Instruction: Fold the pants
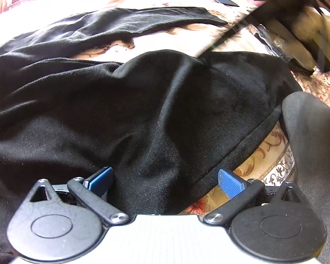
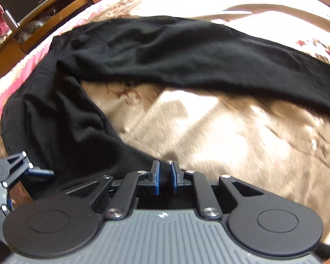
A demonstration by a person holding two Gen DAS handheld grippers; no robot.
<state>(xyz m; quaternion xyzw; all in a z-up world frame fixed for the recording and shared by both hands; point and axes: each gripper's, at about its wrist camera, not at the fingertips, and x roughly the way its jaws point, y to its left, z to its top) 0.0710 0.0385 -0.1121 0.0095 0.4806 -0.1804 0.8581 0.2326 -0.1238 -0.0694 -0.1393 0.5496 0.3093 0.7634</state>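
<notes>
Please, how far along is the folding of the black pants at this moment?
Done: nothing is folded; the pants lie spread on the bedspread, legs apart. In hand: the left gripper stands open around the pants' edge; the right gripper, almost closed, is beside the near leg, grip unclear. Left: lay one leg over the other, then fold across.

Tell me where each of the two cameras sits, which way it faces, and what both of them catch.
Left wrist: sits on the left gripper, looking steeply down along wide-open blue fingers at the black pants bunched on the floral bedspread; a dark clothed limb shows at right.
Right wrist: sits on the right gripper, looking down across the bedspread at a pant leg; jaws narrowly parted, whether they pinch cloth is unclear; the left gripper shows at left.
Shared: the pants, the bedspread.
</notes>
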